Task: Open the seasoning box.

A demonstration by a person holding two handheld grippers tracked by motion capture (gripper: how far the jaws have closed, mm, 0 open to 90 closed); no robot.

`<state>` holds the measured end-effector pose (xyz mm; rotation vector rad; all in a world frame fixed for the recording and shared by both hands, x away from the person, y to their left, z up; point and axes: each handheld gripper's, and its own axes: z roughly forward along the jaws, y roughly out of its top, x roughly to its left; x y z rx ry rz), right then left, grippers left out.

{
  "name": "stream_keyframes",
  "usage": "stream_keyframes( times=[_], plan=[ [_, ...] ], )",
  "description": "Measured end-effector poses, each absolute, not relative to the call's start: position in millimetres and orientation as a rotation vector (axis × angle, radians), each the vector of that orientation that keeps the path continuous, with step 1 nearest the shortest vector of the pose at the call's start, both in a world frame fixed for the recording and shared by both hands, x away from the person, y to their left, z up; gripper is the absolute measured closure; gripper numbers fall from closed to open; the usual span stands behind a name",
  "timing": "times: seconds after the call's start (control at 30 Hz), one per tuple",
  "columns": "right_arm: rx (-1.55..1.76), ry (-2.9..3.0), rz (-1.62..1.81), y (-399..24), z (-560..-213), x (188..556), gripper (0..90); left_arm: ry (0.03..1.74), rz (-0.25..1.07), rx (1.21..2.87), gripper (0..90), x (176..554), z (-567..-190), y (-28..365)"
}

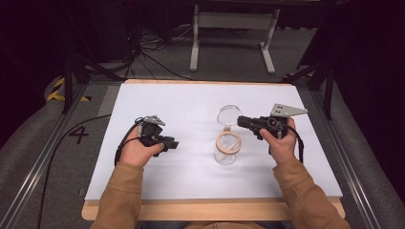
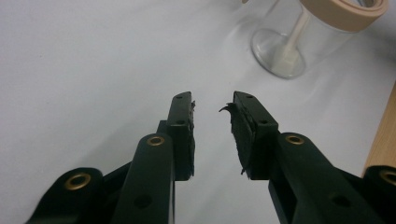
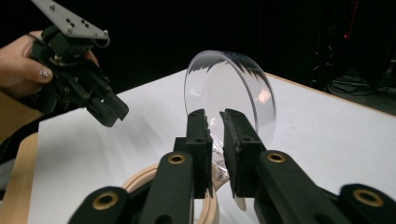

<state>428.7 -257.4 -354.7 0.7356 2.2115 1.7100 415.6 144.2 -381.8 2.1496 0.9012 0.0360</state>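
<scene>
Two black grippers over a white, matte table sheet [image 1: 157, 181] laid on a pale wood board. A person in tan sleeves holds them.

Clear plastic jar [image 1: 226, 151], cylindrical, stands right of the table's centre, closer to the near edge than the far one; a tan, smooth ring collar circles its mouth. Its lid [image 1: 229, 114], a clear round disc, stands tipped up on a hinge at the jar's far side. In the left gripper view the jar [image 2: 299, 42] shows a cream strap running down its wall to a round transparent base.

Right gripper [image 1: 240, 121] reaches in from the right at lid height; in its own view the jaws stand close together, nipped on the lower rim of the lid [image 3: 233, 93], whose glossy face catches glare.

Left gripper [image 1: 173, 144] hovers left of the jar, well apart from it. Jaws are parted by a moderate gap, nothing between them; the rubber pads [image 2: 240, 126] look frayed at the edges
</scene>
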Motion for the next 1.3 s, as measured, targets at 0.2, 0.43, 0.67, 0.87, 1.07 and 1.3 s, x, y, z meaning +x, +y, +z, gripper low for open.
stream_keyframes(
  times=[0.2,0.43,0.67,0.87,1.07,1.3],
  plan=[
    [0.679,2.187,1.603,-283.9,-330.8,415.1,69.7,0.866,0.034,2.134,65.6,415.3,-373.6,147.3],
    [0.780,2.306,1.438,-322.8,-330.6,413.5,54.1,0.882,0.034,2.135,62.3,420.3,-372.9,150.0],
    [0.916,2.355,1.254,-349.5,-346.4,419.0,50.8,0.930,0.047,2.143,58.7,430.1,-375.2,152.3],
    [1.016,2.370,1.145,-367.9,-366.5,425.2,47.3,0.985,0.052,2.139,54.9,438.5,-381.8,155.4],
    [1.092,2.406,1.054,-376.2,-392.7,435.1,46.3,1.000,0.064,2.154,50.9,444.5,-391.0,155.6],
    [1.133,2.456,0.947,-371.2,-420.9,444.8,47.1,1.013,0.078,2.161,45.1,448.8,-403.1,155.4]
  ],
)
